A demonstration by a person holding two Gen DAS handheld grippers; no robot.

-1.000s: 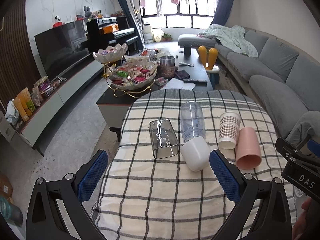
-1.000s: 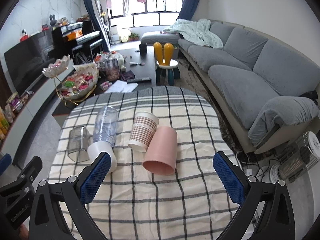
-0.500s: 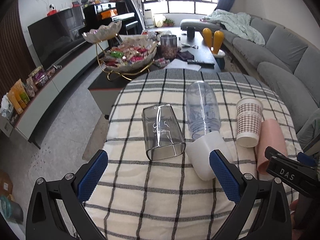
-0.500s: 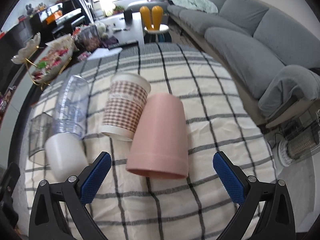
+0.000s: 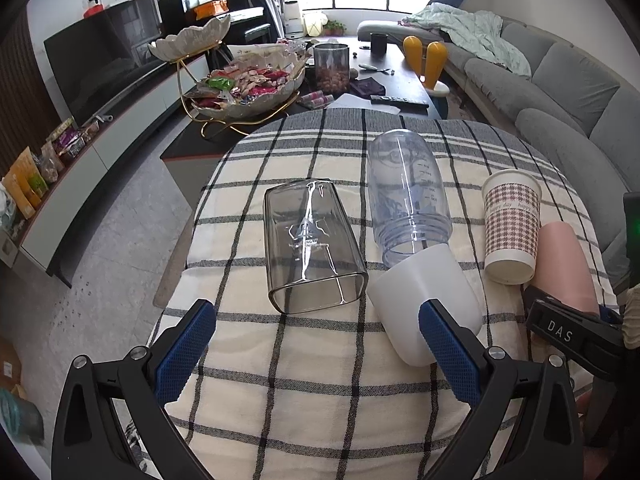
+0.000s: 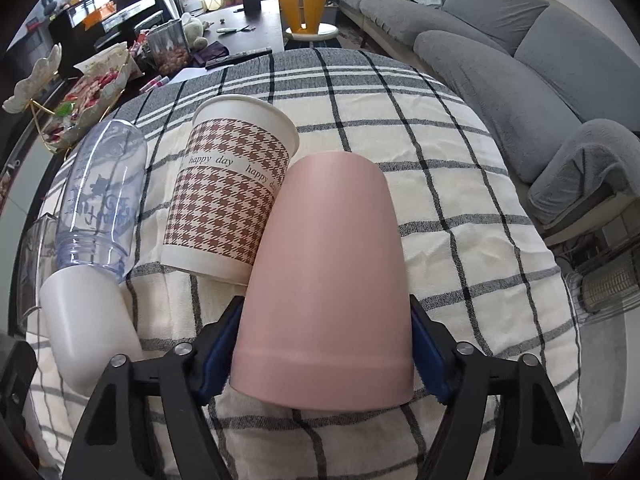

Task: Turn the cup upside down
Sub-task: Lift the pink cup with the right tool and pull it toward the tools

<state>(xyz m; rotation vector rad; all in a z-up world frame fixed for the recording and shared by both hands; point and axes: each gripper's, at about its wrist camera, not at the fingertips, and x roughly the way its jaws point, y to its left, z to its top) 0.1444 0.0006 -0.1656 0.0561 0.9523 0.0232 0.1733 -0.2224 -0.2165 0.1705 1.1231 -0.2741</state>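
Several cups lie on their sides on a checked tablecloth (image 5: 304, 380). My right gripper (image 6: 324, 354) has its blue pads against both sides of a pink cup (image 6: 326, 292) near its open rim; the cup still rests on the cloth. The pink cup also shows at the right edge of the left wrist view (image 5: 564, 268). My left gripper (image 5: 316, 344) is open and empty, low over the cloth, facing the mouth of a clear square glass (image 5: 312, 244) and a white cup (image 5: 424, 300).
A houndstooth paper cup (image 6: 228, 192) leans against the pink cup's left side. A clear plastic bottle (image 5: 404, 188) lies with its neck at the white cup. A coffee table with a snack bowl (image 5: 248, 84) stands beyond, a grey sofa (image 6: 500, 40) at right.
My right gripper has moved forward and down onto the pink cup and narrowed around it. My left gripper has moved closer to the clear glass and white cup and stays open.
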